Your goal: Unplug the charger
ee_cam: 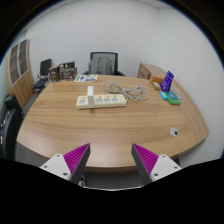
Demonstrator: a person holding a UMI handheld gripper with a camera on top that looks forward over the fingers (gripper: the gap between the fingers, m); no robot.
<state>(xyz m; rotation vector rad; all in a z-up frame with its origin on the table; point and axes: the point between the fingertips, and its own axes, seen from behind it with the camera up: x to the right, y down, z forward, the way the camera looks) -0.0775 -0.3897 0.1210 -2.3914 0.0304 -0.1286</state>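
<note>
Gripper [110, 160] hangs over the near edge of the table, fingers spread and holding nothing.

The two white fingers with their magenta pads [76, 156] stand well apart above the front rim of the broad, rounded light-wood table [90, 125]; well beyond them, near the middle of the tabletop, lies a long white power strip [102, 100] with a white charger block [90, 92] standing plugged into its left end; a pale cable [134, 93] loops away from the strip's right end; further right, near the table's far side, sit a small teal object [172, 98] and an upright purple item [167, 80], too small to make out; a round grommet [175, 131] marks the wood at the right; a black office chair [103, 64] waits behind the table; a brown wooden cabinet [150, 72] stands by the back wall.
</note>
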